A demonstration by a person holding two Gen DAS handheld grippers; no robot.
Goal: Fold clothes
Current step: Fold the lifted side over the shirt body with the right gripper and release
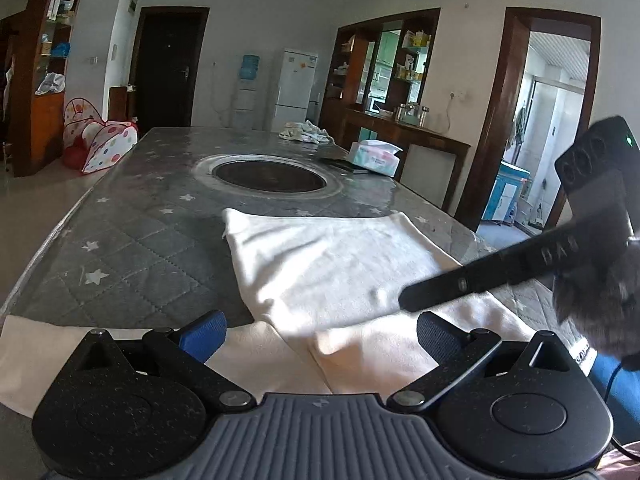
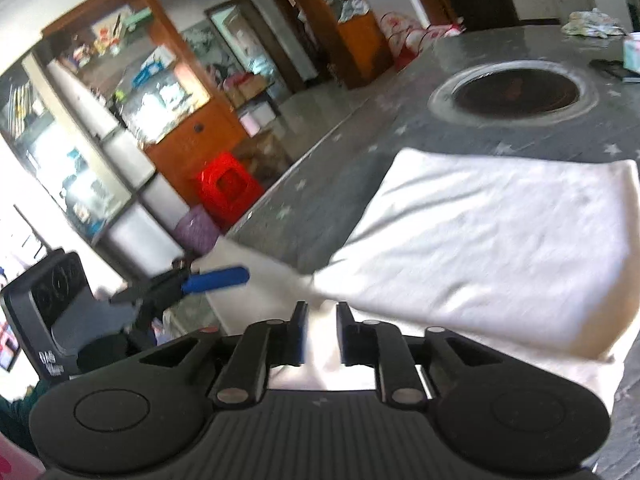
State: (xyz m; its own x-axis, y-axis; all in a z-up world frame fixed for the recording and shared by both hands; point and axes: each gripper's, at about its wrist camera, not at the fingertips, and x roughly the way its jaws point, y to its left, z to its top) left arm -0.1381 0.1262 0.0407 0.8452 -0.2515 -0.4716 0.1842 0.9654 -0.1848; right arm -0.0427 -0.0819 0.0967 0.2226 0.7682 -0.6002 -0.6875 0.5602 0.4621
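Left wrist view: left gripper (image 1: 320,336) is seen spread wide, nothing clamped. Folded white cotton garment (image 1: 332,264) is laid on the grey star-quilted table (image 1: 132,224). Right gripper (image 2: 322,332) is parted narrowly, white cloth seen between its fingers, contact unclear.

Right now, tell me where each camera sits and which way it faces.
Left wrist: on the left hand-held gripper, looking along the grey table over the white garment; its open fingers show, plus the right hand-held gripper at right.
Right wrist: on the right hand-held gripper, angled down at the garment, cloth between its fingers; the left hand-held gripper at left.
Shared: garment, table, round opening, tissue box.
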